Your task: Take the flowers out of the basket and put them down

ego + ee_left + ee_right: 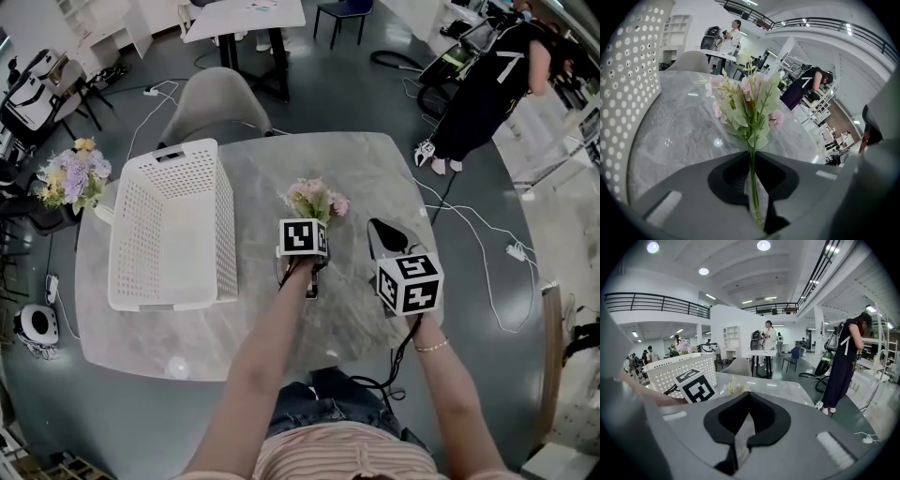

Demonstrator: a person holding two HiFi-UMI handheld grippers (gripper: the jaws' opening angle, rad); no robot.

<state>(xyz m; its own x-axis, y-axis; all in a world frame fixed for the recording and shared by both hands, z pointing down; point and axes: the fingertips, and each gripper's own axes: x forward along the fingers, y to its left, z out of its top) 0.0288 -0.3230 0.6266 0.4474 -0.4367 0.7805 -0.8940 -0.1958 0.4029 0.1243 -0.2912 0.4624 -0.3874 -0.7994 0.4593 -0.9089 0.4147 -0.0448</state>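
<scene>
Pinching the thin, smooth green stem of the flowers [751,101] in the left hand-held gripper [751,154], with the grey jaws closed down on it to a narrow slit and the stem running straight along that slit. Carrying a small bunch there: pale pink papery petals and broad soft-green leaves, fanning out beyond the jaw tips. Holding that bunch outside the basket [225,244], to its right, over the middle of the counter [187,342]; not showing in any view whether the blooms are touching the surface.

Holding the right hand-held gripper [748,398] closed on nothing, tips meeting in a point, just right of the left one and over the near right part of the counter. Carrying a cube [303,237] of black-and-white square markers on each tool.

Working beside a white plastic basket on the left half of the counter: rectangular with rounded corners, walls and floor pierced by rows of small round holes, a slot handle at the far end, showing only its own holed floor inside. Working over a counter looking like polished grey marble, veined, glossy and round-cornered.

Sitting near a second bunch [73,178] of lilac and yellow blooms off the far left corner, and facing a grey shell chair [211,108] at the far edge.
</scene>
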